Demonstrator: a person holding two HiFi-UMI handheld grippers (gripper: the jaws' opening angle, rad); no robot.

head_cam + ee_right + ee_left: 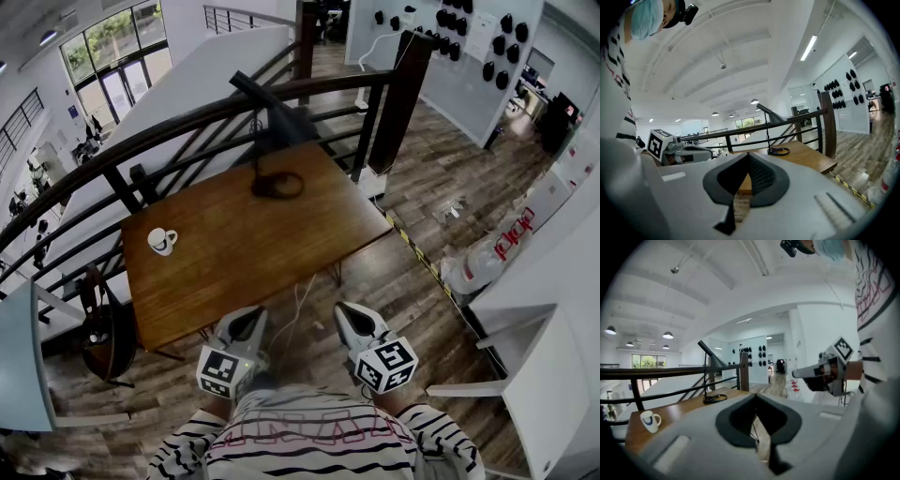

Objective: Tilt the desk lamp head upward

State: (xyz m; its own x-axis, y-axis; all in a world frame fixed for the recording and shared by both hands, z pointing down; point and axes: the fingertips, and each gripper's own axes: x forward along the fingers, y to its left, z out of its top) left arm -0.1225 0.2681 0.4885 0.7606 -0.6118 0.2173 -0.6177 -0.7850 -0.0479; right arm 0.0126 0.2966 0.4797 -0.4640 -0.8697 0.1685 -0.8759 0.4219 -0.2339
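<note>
Seeing the desk lamp [262, 141] standing at the far edge of the surface [234, 272], ring base down, thin stem up, lamp head [255, 89] slanting at the top, close to the railing [178, 127]; mug [162, 241] sitting near the left edge, well apart from it. Flagging risks first: reaching across the whole surface from here, so risking overshoot and knocking the thin stem; pushing the lamp head up without pinning the base, likely tipping or sliding the desk lamp toward the railing and off the far edge; arriving with jaws pressed together, meaning a shove instead of a grip, so needing to spread them before contact; sweeping the left side low, risking the mug. Holding the left hand-held gripper [247, 322] and the right hand-held gripper [354, 319] side by side close to the torso, just off the near edge, both pointing forward and slightly down toward the desk lamp. Showing both pairs of jaws pressed together, nothing between them. Judging the task as not yet started, with neither of the 2 anywhere near the lamp head.
</note>
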